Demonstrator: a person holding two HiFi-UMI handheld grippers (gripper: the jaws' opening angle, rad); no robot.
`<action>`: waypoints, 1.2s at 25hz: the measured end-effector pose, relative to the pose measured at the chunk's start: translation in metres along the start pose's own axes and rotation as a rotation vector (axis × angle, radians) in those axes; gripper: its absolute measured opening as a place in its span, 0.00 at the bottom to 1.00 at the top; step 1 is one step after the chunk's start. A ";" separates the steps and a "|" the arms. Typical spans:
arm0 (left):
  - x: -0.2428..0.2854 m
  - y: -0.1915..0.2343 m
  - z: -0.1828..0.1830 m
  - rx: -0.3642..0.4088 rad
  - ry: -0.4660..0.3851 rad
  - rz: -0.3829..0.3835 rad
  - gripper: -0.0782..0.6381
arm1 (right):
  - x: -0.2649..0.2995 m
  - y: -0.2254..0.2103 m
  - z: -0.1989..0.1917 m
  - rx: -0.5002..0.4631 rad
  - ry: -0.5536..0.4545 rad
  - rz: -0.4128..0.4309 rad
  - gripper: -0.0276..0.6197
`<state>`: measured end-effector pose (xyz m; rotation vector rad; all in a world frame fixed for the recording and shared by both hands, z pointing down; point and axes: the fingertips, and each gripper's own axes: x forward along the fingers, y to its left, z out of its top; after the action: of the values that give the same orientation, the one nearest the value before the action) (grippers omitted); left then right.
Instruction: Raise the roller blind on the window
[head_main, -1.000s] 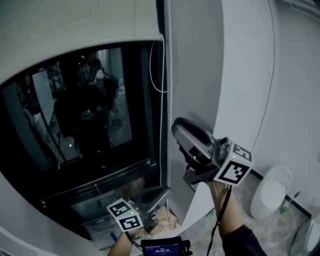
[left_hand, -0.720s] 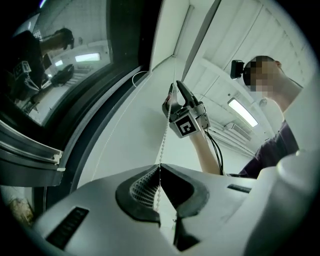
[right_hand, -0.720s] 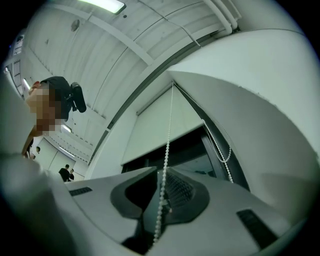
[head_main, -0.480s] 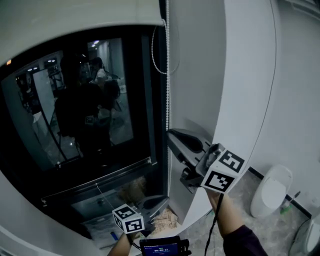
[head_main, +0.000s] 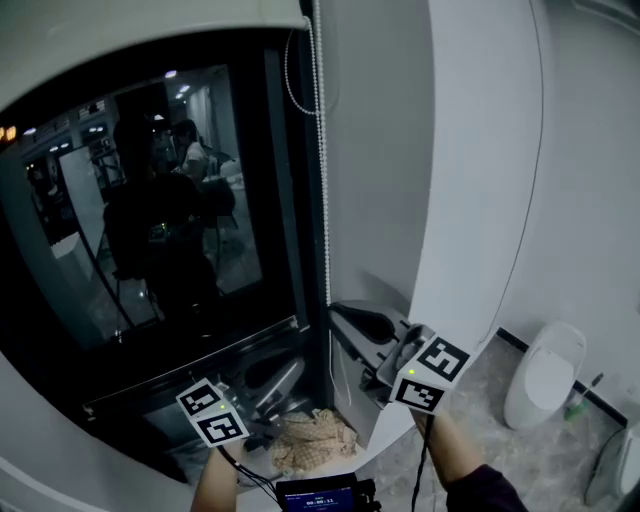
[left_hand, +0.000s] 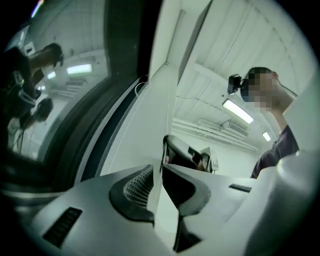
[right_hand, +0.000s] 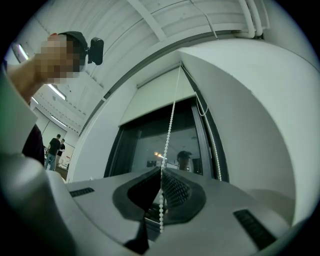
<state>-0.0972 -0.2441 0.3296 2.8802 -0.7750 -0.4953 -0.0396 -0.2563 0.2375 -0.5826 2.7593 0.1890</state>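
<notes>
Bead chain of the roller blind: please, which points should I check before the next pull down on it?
1. Right claw shut on the bead chain: ok, the beads pass between its pads.
2. Chain runs straight from the claw up to the top of the roller blind: ok, no kink shows.
3. Second strand hangs free, not caught: ok.
4. Left claw away from the chain: ok, it is shut and empty, low by the sill.
5. Blind fully raised: not ok, it covers the top of the window.
6. The gripped strand is the one that raises the blind: cannot tell.
</notes>
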 end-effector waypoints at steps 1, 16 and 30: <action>0.007 -0.007 0.019 0.052 -0.010 -0.010 0.13 | -0.002 0.004 -0.007 0.009 0.010 0.005 0.07; 0.072 -0.044 0.125 0.232 -0.110 -0.026 0.13 | -0.027 0.046 -0.101 0.153 0.126 0.044 0.07; 0.033 0.002 0.032 0.093 -0.062 0.066 0.13 | -0.053 0.018 -0.127 0.251 0.136 -0.093 0.07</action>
<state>-0.0825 -0.2637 0.2911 2.9247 -0.9231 -0.5571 -0.0359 -0.2444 0.3761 -0.6751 2.8158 -0.2233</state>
